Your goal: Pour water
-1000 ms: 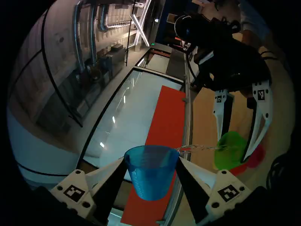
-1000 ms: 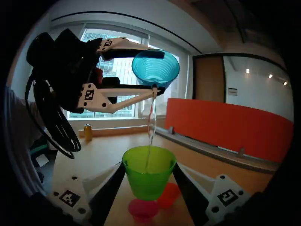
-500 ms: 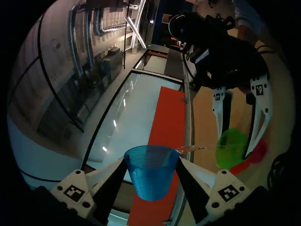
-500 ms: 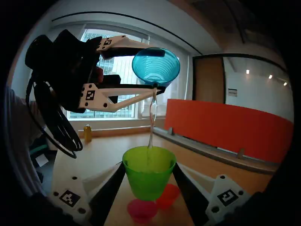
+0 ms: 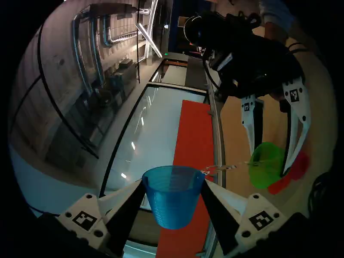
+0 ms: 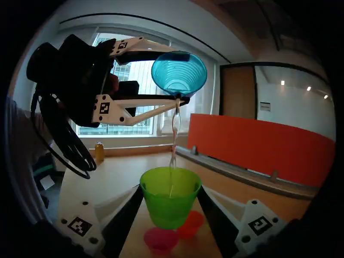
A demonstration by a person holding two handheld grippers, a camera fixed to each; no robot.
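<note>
Pour under way. Left hand-held gripper [image 5: 173,184] pinches the blue cup [image 5: 173,208], tipped above the green cup [image 6: 170,206]. A thin water stream [image 6: 173,129] drops into the green cup. Right hand-held gripper [image 6: 170,189] pinches the green cup. Next, probably: tip further, spout kept centred above the green cup.

Tipped blue cup [image 6: 178,73] streams water [image 6: 173,137] into green cup [image 6: 170,195] — held upright.
</note>
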